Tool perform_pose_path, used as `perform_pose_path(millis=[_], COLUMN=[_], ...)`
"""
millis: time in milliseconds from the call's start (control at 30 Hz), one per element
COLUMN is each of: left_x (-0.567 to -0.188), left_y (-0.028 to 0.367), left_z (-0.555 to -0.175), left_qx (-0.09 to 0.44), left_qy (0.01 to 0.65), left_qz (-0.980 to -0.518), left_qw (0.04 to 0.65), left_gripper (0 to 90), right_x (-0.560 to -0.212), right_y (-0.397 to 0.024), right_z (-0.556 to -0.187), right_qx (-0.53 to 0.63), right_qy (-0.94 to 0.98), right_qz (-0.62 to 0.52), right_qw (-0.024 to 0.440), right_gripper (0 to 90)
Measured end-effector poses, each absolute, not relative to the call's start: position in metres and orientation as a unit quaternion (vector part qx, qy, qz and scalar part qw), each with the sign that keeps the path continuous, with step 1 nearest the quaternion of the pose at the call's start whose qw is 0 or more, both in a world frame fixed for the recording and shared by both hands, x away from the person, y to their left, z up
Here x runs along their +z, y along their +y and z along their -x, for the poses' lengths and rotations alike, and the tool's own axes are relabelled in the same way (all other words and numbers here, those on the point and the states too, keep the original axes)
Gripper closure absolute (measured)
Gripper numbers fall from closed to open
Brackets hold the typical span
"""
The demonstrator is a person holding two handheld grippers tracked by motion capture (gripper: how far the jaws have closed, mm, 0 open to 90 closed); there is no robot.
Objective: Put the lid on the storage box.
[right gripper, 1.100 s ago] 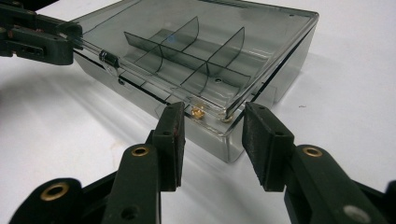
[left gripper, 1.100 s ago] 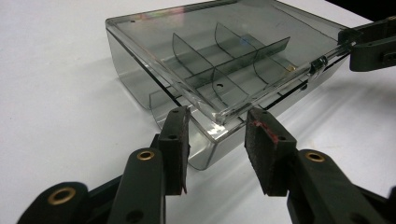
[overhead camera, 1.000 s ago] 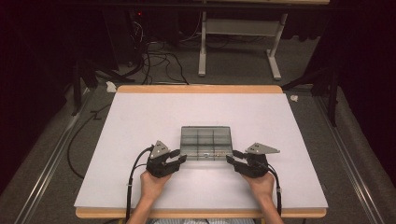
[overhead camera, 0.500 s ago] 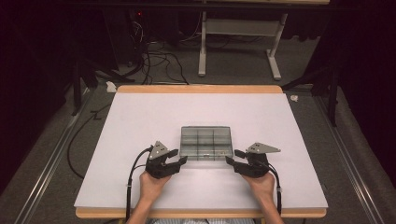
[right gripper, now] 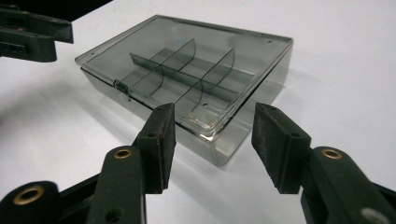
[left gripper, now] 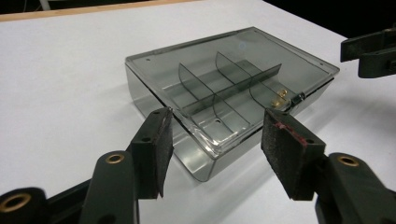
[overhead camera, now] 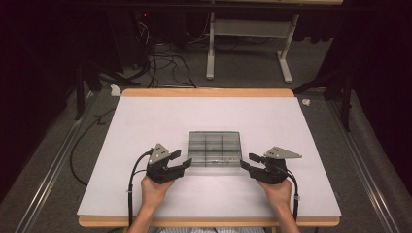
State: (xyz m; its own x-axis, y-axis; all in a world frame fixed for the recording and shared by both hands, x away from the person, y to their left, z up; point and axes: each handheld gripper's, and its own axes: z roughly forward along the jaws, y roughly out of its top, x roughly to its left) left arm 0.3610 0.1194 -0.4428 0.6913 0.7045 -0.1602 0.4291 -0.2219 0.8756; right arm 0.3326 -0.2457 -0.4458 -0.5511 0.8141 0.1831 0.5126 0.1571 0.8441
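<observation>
So there's a big white table (overhead camera: 145, 126) with a wooden edge, and sitting a bit toward the person's side of its middle is a clear smoky plastic organizer box (overhead camera: 214, 149), lid shut, flat on the surface. Inside you can see the dividers (left gripper: 219, 88) splitting it into small compartments, and the ones you can make out look bare apart from a tiny brass-coloured bit (left gripper: 280, 96) near the front wall, close to the little latch (right gripper: 121, 87). The left gripper (overhead camera: 182, 162) sits just off the box's near left corner, and the right gripper (overhead camera: 246, 162) mirrors it at the near right corner, each held in a hand (overhead camera: 154, 191) coming in from the bottom edge. In the left gripper view the two pads (left gripper: 156, 149) stand wide with the box corner poking into the gap between them, not pressed on it; those jaws have just been opening. Same deal in the right gripper view: pads (right gripper: 161, 140) apart, corner in the gap with nothing clamped, though these jaws have just eased in a little. Cables (overhead camera: 131, 179) trail back from both.
</observation>
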Motion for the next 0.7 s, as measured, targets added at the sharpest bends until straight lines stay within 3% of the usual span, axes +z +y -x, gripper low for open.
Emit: perform_pose_path(millis=[700], left_x=[-0.429], left_y=[0.151], left_z=[-0.373], left_qx=[0.154], left_qy=[0.398], left_qz=[-0.754], left_qw=[0.5], left_gripper=[42.8], right_x=[-0.432], right_y=[-0.283], right_z=[-0.336], right_qx=[0.481], right_qy=[0.711], right_qz=[-0.475], right_qw=[0.191], right_gripper=[52.9])
